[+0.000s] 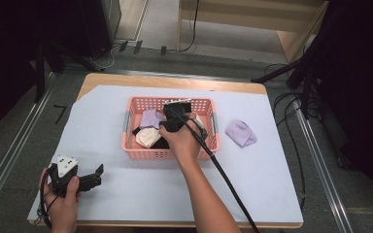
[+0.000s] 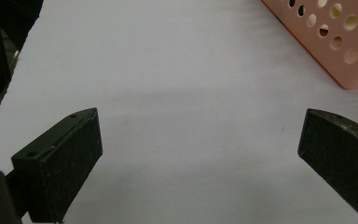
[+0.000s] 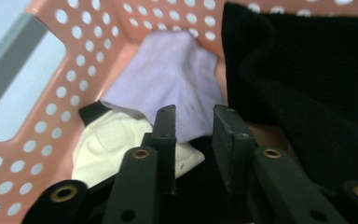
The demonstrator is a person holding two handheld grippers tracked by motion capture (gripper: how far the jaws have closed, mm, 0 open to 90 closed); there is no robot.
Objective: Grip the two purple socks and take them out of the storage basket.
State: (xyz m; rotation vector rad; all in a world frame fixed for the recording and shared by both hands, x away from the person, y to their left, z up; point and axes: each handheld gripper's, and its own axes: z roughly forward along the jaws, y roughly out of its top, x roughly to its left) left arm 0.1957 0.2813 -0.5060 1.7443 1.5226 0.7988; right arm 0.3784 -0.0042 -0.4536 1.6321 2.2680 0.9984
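Basket: a pink perforated basket [image 1: 131, 151] is set near the middle of the table [image 1: 252, 189], on a pale sheet; a corner of it is seen in the left gripper view [image 2: 349, 70].
Contents: a lilac cloth [image 3: 168, 84] is draped against the holed basket wall [image 3: 37, 135]; a cream cloth [image 3: 107, 144] lies just below it, overlapped by its lower edge; black fabric [image 3: 307, 93] is heaped along the other side.
Outside the basket: a second lilac cloth [image 1: 241, 132] lies on the sheet, just beside the basket's right wall and apart from it.
In the way: the black fabric is crowded close against one side of the right gripper [image 3: 193, 126]; the cream cloth is just under the other side.
Right hand: the right hand [image 1: 182, 141] is reached over the near basket wall, with the gripper pointed down and forward into the basket and its cable trailed back across the sheet.
Right fingers: a narrow gap is kept between them, with the lilac cloth's lower edge right at the tips; whether the cloth is pinched cannot be told, so they are probably not closed on it.
Left hand: the left hand [image 1: 60, 199] is rested at the near left corner of the table, the left gripper [image 1: 94, 175] held level and aimed towards the basket.
Left fingers: spread wide [image 2: 60, 163], with bare sheet between them.
Writing: a dark mark, perhaps a "7", is seen on the floor left of the table [image 1: 59, 114].
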